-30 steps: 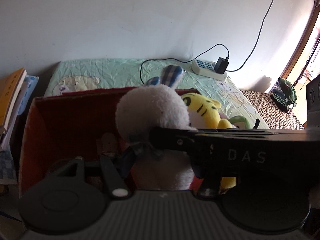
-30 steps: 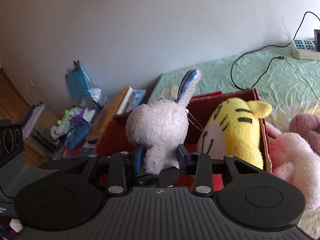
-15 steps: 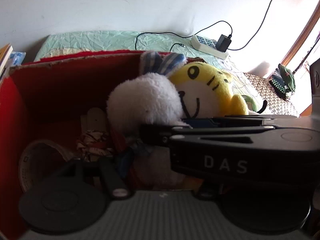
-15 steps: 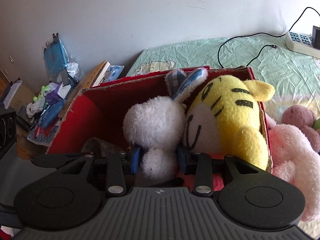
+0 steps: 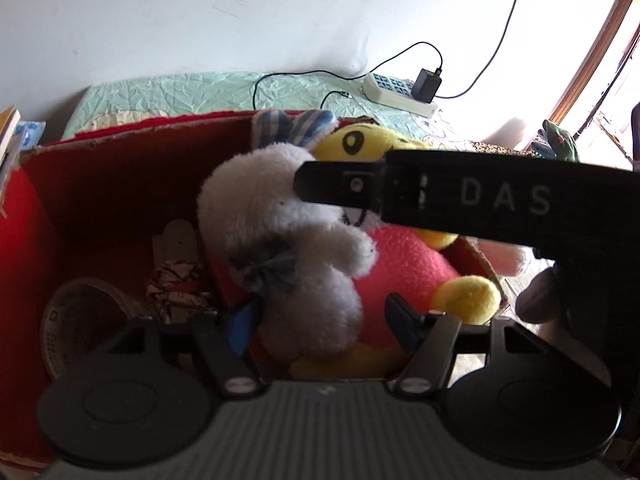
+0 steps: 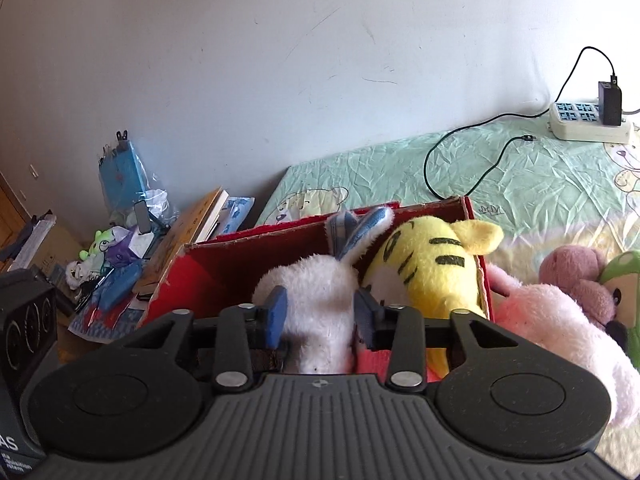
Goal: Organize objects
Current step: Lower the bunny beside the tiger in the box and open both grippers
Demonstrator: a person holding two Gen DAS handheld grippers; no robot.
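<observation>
- Since the earlier frames, the white rabbit plush (image 5: 288,240) had sunk from above the red cardboard box (image 5: 100,184) to sit inside it, against the yellow tiger plush (image 5: 400,280).
- Left gripper (image 5: 324,320): its jaws had just been opening; the blue pads stood apart on either side of the rabbit's lower body, and neither visibly pressed it.
- Right gripper (image 6: 320,314): its jaws had just been closing; both pads pressed the rabbit's head (image 6: 316,292), so this tool held the toy. Seen from the left wrist, its black body crossed in front of the tiger's face.
- Count inside the box: two plush toys (one rabbit, one tiger), one roll of tape (image 5: 80,320) and one bundle with a red-and-white pattern (image 5: 176,284), which could not be identified.
- Count outside the box, on the green bedsheet (image 6: 520,184): one pale pink plush (image 6: 560,332), one mauve plush (image 6: 576,276) and one green plush (image 6: 624,276), grouped just beside the box's right wall.
- One power strip (image 6: 588,124) carried one black charger (image 6: 610,100), well apart from the box.
- Edges: the rabbit's striped ears (image 6: 356,228) and the tiger's head rose above the rear rim.
- Open room: the left half of the box floor lay mostly bare around the tape; the right half was filled by the two toys, which touched.
- One heap of books and packets (image 6: 160,240) lay left of the bed.
</observation>
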